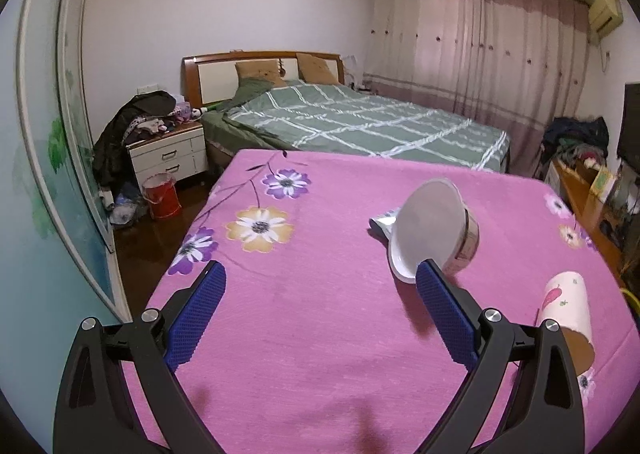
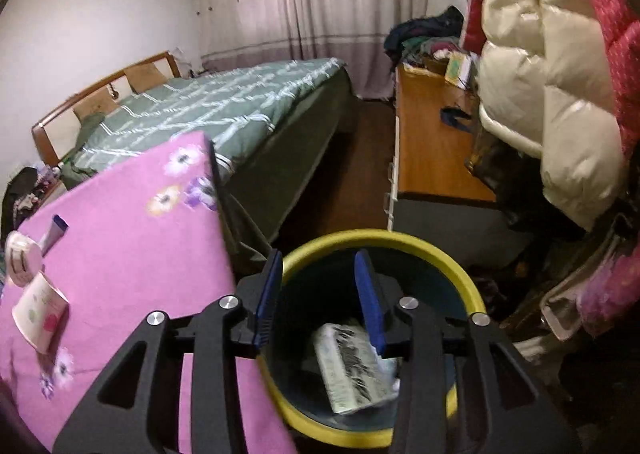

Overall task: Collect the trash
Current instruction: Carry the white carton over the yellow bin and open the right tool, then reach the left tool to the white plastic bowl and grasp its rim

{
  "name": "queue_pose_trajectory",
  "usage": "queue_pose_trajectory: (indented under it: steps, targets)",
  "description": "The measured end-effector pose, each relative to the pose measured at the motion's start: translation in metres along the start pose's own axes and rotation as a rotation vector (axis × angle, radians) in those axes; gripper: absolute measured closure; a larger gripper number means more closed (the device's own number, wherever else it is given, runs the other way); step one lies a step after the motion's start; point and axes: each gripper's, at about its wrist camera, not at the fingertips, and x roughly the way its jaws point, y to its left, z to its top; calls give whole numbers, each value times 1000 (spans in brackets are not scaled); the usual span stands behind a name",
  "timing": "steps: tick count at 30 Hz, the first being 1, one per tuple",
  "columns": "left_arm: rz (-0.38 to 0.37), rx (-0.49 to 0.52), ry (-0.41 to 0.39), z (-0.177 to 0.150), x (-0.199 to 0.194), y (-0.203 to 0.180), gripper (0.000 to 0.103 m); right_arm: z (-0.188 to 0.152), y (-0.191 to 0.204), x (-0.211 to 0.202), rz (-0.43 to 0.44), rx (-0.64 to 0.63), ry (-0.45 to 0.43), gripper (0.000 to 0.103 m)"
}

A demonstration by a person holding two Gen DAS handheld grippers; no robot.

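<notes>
L wrist view only: nightstand (image 1: 168,152) piled w/ clothes, red bucket (image 1: 161,196) on the floor next to it, AC unit (image 1: 605,10) up on the wall. Pink flowered surface (image 1: 320,314) fills the foreground. On it: round white container (image 1: 434,228) tipped on its side, foil packet (image 1: 382,220) touching it from behind, paper cup (image 1: 566,312) lying down near the R edge.

R wrist view only: yellow-rimmed bin (image 2: 384,242) on the floor just beside the surface edge, white puffy jacket (image 2: 540,86) hanging at R, wooden desk (image 2: 432,142) behind the bin. Inside the bin: white/black printed pack (image 2: 350,366), lying tilted on the bottom. Same cup (image 2: 40,310) and container (image 2: 22,258) show at far L of this view, plus a tube w/ blue cap (image 2: 56,232) next to the container. Green bed (image 2: 224,106) and curtains in both views.

Left tongs (image 1: 320,270): spread wide, nothing between the pads, hovering over the surface; R fingertip overlaps the container's rim in the pic, contact unclear.

Right tongs (image 2: 318,258): partly spread, released, empty, above the bin mouth; pack lies below them, not touching.
</notes>
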Motion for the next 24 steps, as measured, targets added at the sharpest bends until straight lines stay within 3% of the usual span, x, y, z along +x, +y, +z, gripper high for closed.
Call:
queue_pose_trajectory:
  steps: [6, 10, 19, 24]
  targets:
    - [28, 55, 8, 14, 3, -28, 8, 12, 50, 3, 72, -17, -117, 56]
    - [45, 68, 5, 31, 11, -42, 8, -9, 72, 2, 72, -48, -157, 55]
    - [19, 92, 100, 50, 55, -67, 9, -23, 70, -4, 74, -22, -172, 46]
    - [-9, 179, 111, 56, 70, -103, 9, -24, 71, -5, 69, -19, -177, 45]
